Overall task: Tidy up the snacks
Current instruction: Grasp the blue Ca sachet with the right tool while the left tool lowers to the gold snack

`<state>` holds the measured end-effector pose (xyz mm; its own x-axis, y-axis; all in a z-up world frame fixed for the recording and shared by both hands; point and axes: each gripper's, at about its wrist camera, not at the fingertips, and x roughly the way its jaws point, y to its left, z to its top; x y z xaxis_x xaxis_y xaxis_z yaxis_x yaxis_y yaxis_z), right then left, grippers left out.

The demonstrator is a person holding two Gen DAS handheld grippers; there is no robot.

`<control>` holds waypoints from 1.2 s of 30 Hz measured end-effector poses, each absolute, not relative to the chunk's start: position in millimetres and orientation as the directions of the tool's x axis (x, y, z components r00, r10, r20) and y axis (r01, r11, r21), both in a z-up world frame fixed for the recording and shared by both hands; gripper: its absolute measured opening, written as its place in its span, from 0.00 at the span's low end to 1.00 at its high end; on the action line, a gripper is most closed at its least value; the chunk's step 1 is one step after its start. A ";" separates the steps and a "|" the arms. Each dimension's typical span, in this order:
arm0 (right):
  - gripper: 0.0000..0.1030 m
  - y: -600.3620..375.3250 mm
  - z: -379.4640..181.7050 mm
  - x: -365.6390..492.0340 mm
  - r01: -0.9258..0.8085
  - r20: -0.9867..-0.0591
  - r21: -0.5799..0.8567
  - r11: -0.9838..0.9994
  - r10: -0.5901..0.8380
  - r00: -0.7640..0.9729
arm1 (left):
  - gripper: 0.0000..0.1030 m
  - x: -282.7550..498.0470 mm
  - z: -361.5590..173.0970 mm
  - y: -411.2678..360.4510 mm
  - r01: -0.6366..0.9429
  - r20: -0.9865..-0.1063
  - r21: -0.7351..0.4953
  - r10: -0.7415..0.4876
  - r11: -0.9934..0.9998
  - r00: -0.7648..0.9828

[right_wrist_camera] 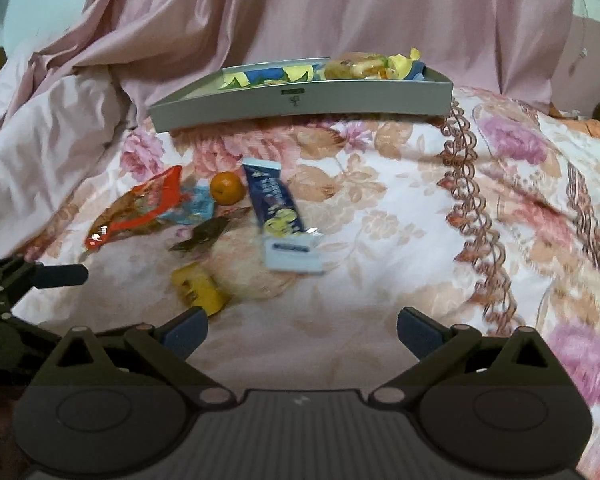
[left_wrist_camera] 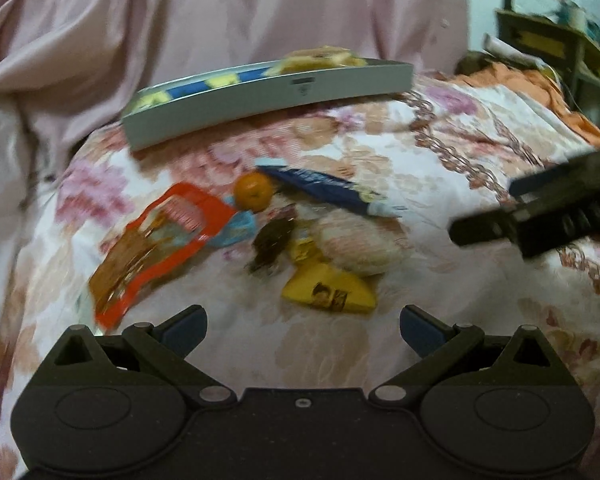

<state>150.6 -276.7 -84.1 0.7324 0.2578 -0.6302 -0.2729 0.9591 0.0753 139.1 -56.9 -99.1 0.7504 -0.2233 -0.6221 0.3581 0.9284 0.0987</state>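
Note:
Snacks lie in a loose pile on a floral bedspread: a red packet [left_wrist_camera: 156, 240] [right_wrist_camera: 136, 210], a small orange [left_wrist_camera: 253, 192] [right_wrist_camera: 227, 187], a dark blue bar wrapper [left_wrist_camera: 328, 190] [right_wrist_camera: 278, 212], a yellow packet [left_wrist_camera: 330, 290] [right_wrist_camera: 198, 288], a pale round bun [left_wrist_camera: 358, 246] [right_wrist_camera: 248, 274] and a dark brown wrapper [left_wrist_camera: 270, 244] [right_wrist_camera: 206, 232]. A grey box tray [left_wrist_camera: 268, 98] [right_wrist_camera: 300, 100] behind them holds several snacks. My left gripper [left_wrist_camera: 303, 326] is open and empty just before the pile. My right gripper [right_wrist_camera: 302, 330] is open and empty, near the pile's right side; it shows in the left wrist view [left_wrist_camera: 540, 216].
Pink bedding [right_wrist_camera: 260, 12] is heaped behind the tray. A wooden shelf unit [left_wrist_camera: 548, 44] stands at the far right. A lace-trimmed edge [right_wrist_camera: 468, 200] of the bedspread runs down the right side. The left gripper's finger [right_wrist_camera: 60, 274] shows at the left of the right wrist view.

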 end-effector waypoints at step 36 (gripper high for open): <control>0.37 -263.7 -109.3 276.7 -0.405 -0.607 0.278 0.871 0.486 0.629 | 0.64 207.5 -121.9 -92.7 0.455 -0.717 0.075 -0.269 0.887 0.643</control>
